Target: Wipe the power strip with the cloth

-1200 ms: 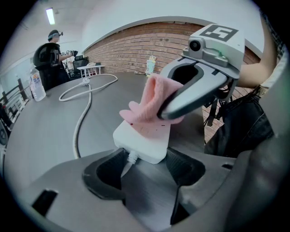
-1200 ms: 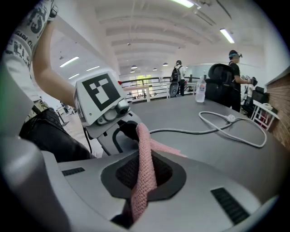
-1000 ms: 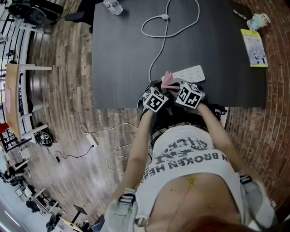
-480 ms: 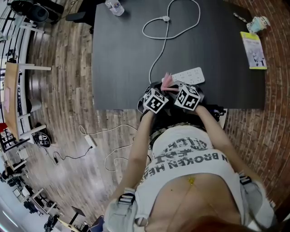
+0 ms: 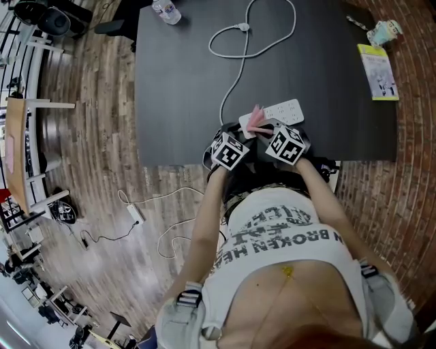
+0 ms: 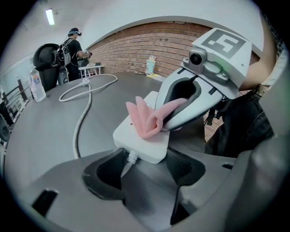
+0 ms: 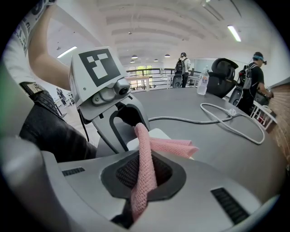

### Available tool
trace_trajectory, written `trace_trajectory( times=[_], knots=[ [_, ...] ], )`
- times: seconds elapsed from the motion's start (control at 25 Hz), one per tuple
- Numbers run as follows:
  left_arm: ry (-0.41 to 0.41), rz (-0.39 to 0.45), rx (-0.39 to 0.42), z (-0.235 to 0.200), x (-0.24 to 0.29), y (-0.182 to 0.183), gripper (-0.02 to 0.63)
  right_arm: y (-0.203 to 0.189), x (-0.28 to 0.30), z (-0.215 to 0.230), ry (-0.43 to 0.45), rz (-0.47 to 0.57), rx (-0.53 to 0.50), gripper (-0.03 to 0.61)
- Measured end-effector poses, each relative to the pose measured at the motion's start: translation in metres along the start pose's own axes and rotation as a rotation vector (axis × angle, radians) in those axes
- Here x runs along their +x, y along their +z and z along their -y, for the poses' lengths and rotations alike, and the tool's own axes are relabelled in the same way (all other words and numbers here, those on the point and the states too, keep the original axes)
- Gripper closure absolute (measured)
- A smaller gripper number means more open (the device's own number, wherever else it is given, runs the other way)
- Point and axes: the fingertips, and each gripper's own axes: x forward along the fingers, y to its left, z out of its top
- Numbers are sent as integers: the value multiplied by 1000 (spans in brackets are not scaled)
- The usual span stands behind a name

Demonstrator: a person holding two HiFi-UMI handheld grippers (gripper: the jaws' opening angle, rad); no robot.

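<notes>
A white power strip (image 5: 283,110) lies near the front edge of the black table (image 5: 177,102). Its cable (image 5: 235,78) runs off toward the far side. The left gripper (image 5: 235,141) is at the strip's cable end (image 6: 138,145). In the left gripper view its jaws (image 6: 145,159) stand on either side of that end, touching its corners. The right gripper (image 7: 145,174) is shut on a pink cloth (image 7: 145,154). The cloth's folded free end (image 6: 145,118) rests on top of the strip. In the head view the cloth (image 5: 255,120) lies on the strip's left part.
The cable loops (image 5: 252,31) across the far half of the table. A water bottle (image 5: 165,9) stands at the far left corner, and a yellow booklet (image 5: 377,71) and a small object (image 5: 381,31) at the far right. Another strip (image 5: 136,213) lies on the wooden floor.
The right gripper has slid the pink cloth slightly along the strip, away from the cable end. The left gripper has stayed at the strip's end.
</notes>
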Motion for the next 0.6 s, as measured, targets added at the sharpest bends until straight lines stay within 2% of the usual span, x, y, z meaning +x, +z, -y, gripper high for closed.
trace_trajectory(
  times=[0.36,0.6],
  knots=[
    [1,-5,-3,-1,0,-1,339,-17,-15,19,-66,-2,64,563],
    [6,-3,-2,-1,2,0,338,-22,-19,24,-79,8,81,563]
  ],
)
